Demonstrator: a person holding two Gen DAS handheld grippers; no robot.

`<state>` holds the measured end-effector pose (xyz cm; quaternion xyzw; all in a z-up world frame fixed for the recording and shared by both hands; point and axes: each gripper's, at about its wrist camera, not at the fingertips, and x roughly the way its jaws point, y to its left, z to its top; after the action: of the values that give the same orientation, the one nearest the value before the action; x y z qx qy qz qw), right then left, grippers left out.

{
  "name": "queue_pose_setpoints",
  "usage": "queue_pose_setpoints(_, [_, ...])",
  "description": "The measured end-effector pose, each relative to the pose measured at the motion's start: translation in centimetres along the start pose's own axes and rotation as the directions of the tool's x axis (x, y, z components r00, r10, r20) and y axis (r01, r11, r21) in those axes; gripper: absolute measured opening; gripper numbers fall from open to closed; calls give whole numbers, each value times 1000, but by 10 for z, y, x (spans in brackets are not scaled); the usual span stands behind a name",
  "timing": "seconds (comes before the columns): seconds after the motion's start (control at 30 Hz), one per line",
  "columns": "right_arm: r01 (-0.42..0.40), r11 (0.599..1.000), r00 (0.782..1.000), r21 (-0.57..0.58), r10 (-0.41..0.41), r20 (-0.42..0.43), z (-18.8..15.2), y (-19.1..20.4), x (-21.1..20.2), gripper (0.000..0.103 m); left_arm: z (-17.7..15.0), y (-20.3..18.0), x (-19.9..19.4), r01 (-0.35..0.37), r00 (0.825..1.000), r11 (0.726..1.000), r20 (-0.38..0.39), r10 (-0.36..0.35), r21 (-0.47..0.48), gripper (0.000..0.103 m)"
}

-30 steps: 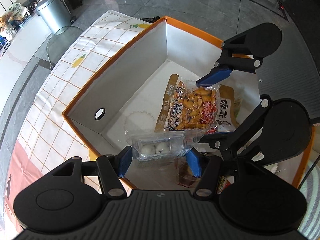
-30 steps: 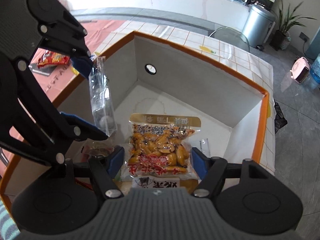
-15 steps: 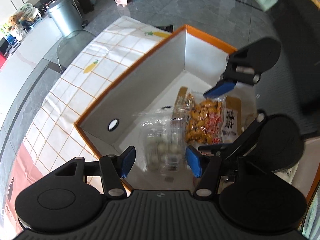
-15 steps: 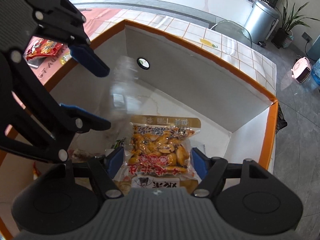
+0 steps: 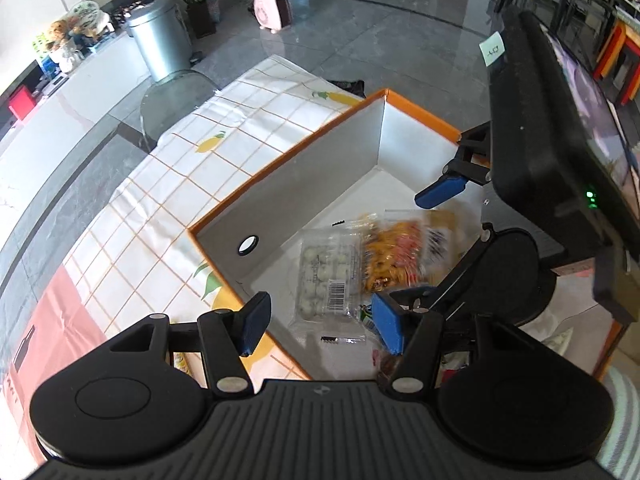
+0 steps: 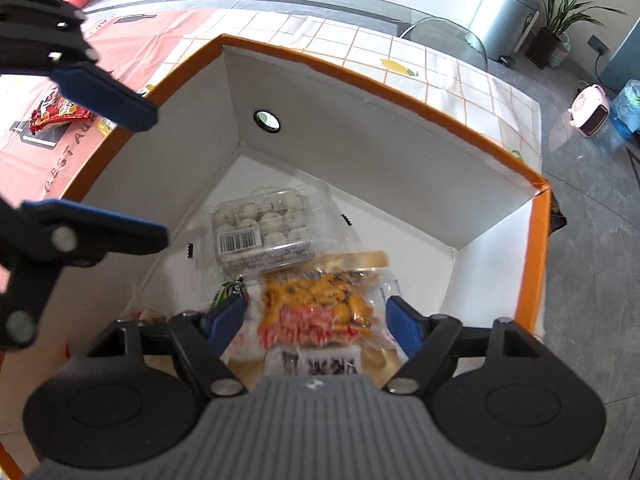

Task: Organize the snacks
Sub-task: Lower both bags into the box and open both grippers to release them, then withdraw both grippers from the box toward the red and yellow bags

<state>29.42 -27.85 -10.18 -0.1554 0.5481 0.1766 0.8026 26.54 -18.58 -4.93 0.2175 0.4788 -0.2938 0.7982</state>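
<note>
In box [image 6: 400, 152], by the holed wall: tray [image 6: 264, 232] touching bag [image 6: 320, 308]. Left gripper [image 5: 320, 320], right gripper [image 6: 316, 320]: both wide open, empty.

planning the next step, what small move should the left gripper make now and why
Probably lift the left gripper out and swing it toward the red packet on the table. Its jaws are open and empty, the clear tray already lies in the box, and that packet sits outside.

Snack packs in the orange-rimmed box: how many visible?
3 clear: the clear plastic tray of white balls mid-floor, the orange snack pouch overlapping its near edge, a small green wrapper left of the pouch. More partly hidden behind the right gripper.
</note>
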Motion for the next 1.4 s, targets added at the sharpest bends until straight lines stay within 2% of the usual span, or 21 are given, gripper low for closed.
queue_pose_setpoints(0.27, [20, 998, 999, 52, -22, 40, -8, 5, -35, 81, -18, 2, -39, 23, 998, 993, 59, -16, -115, 69])
queue_pose_setpoints(0.43, [41, 994, 989, 105, -56, 136, -18, 21, -74, 80, -46, 1, -65, -13, 994, 980, 102, 34, -198, 69])
queue_pose_setpoints(0.53, [14, 988, 977, 155, -46, 206, -26, 34, -98, 80, -70, 5, -79, -7, 989, 961, 137, 46, -276, 69])
queue_pose_setpoints(0.7, [-31, 976, 944, 215, -42, 326, -41, 67, -130, 79, -114, 15, -105, -27, 976, 907, 187, 115, -421, 67])
queue_pose_setpoints(0.8, [-52, 970, 920, 237, -46, 388, -49, 94, -137, 79, -136, 22, -119, -73, 967, 880, 184, 179, -469, 60])
queue_pose_setpoints(0.9, [-85, 962, 903, 259, -35, 428, -55, 120, -139, 77, -153, 28, -132, -108, 955, 855, 185, 231, -507, 58])
queue_pose_setpoints(1.07, [-88, 956, 883, 282, -56, 466, -61, 161, -136, 76, -186, 43, -140, -85, 950, 817, 200, 239, -570, 58])
queue_pose_setpoints(1.23, [-97, 955, 875, 281, -53, 481, -60, 197, -127, 75, -209, 56, -141, -77, 942, 791, 216, 257, -606, 58])
queue_pose_setpoints(1.4, [-94, 947, 887, 306, -60, 457, -56, 217, -111, 74, -227, 73, -135, -43, 946, 755, 217, 243, -655, 58])
